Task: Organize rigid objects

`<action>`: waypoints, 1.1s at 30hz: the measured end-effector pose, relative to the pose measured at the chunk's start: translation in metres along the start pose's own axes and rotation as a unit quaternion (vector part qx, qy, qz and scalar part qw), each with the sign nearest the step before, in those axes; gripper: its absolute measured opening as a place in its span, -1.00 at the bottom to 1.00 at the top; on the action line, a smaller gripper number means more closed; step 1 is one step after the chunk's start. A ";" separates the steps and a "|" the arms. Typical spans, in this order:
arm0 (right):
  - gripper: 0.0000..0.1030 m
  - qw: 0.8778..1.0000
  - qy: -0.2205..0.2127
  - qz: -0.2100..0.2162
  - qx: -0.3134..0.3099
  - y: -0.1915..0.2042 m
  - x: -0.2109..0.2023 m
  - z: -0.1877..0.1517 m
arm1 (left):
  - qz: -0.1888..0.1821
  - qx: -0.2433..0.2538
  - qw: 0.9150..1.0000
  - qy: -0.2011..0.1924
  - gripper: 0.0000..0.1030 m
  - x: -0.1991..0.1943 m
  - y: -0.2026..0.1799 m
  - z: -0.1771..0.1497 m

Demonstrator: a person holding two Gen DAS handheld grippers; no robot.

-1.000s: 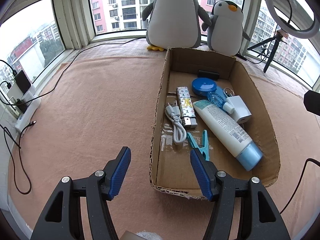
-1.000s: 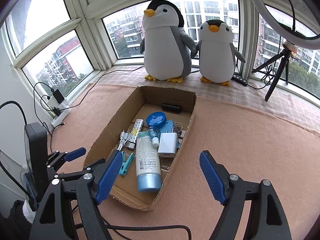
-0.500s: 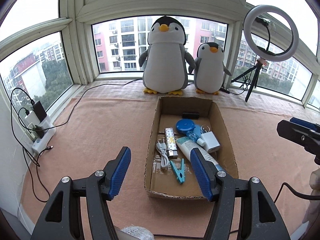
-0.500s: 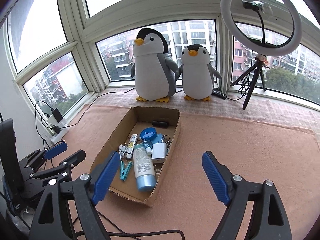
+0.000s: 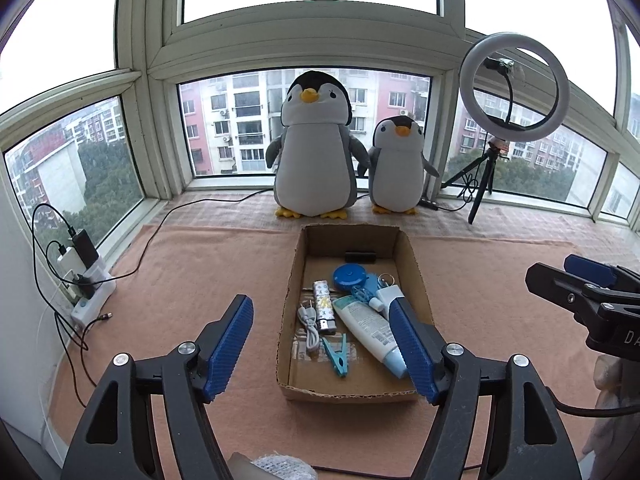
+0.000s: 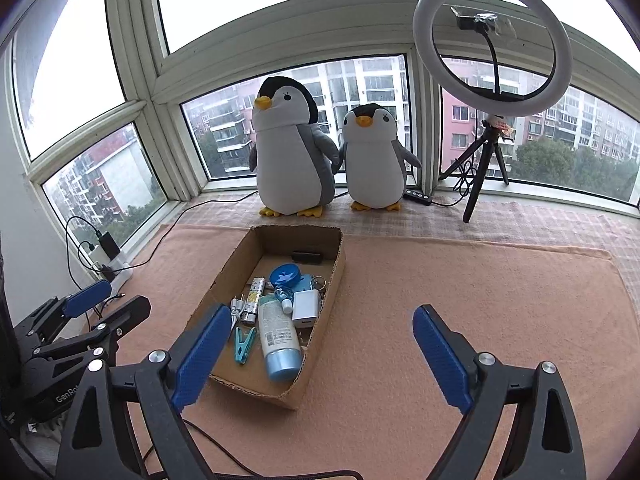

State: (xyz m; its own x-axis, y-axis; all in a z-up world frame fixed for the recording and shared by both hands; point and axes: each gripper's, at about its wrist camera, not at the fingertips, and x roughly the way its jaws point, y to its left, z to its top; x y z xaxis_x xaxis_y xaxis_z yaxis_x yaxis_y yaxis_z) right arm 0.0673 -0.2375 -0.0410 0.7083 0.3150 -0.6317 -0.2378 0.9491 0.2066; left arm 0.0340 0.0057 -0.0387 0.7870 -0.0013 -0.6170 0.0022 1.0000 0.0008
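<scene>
Left wrist view cuts off part of the cardboard box (image 5: 416,276): right blue pad of the left gripper (image 5: 322,354) covers the white charger and the capped end of the white tube (image 5: 366,326), and only a sliver of the right gripper (image 5: 592,292) pokes in at the frame's right edge, too partial from here to read. Right wrist view fills the gap: right gripper (image 6: 322,356) spread wide and holding nothing, left gripper likewise wide apart and empty, seen low at the left edge. Inside the box, all lying flat: small black item (image 6: 307,257) by the far wall, blue round case (image 6: 285,275), keyring (image 6: 318,281) half hidden behind the charger (image 6: 307,307), patterned lighter (image 6: 255,295), white cable (image 5: 310,326), teal clothespin (image 5: 336,357) nearest the front wall. Label print on the tube too small to read. Near-left corner of the box masked by the right gripper's left pad in the right wrist view. Behind the box, two plush penguins (image 5: 316,160) on the sill beside a ring light (image 5: 514,86) on its tripod; power strip (image 5: 90,292) with tangled leads at far left. Compared with a second ago: both cameras now higher and further back, box much smaller in frame, more window and sky visible; contents unmoved, both claws as wide as before.
</scene>
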 end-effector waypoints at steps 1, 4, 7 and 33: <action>0.75 1.000 0.000 0.000 0.000 0.000 0.000 0.000 | 0.000 0.001 1.000 0.000 0.44 -0.001 -0.001 0.000; 0.75 1.000 -0.001 0.000 0.000 -0.001 0.000 0.000 | -0.001 0.002 1.000 0.001 0.44 -0.001 -0.002 0.001; 0.75 1.000 0.000 -0.002 0.000 -0.001 0.000 0.000 | -0.002 0.001 1.000 0.001 0.44 -0.001 -0.003 0.001; 0.75 1.000 0.007 -0.001 0.008 -0.005 0.004 0.001 | -0.003 0.000 1.000 0.006 0.44 0.002 -0.002 0.002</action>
State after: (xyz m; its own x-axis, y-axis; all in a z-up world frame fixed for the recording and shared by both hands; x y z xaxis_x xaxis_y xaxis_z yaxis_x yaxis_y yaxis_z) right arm 0.0718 -0.2413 -0.0440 0.6992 0.3127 -0.6429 -0.2254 0.9498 0.2168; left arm 0.0366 0.0035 -0.0385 0.7791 -0.0072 -0.6268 0.0071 1.0000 -0.0027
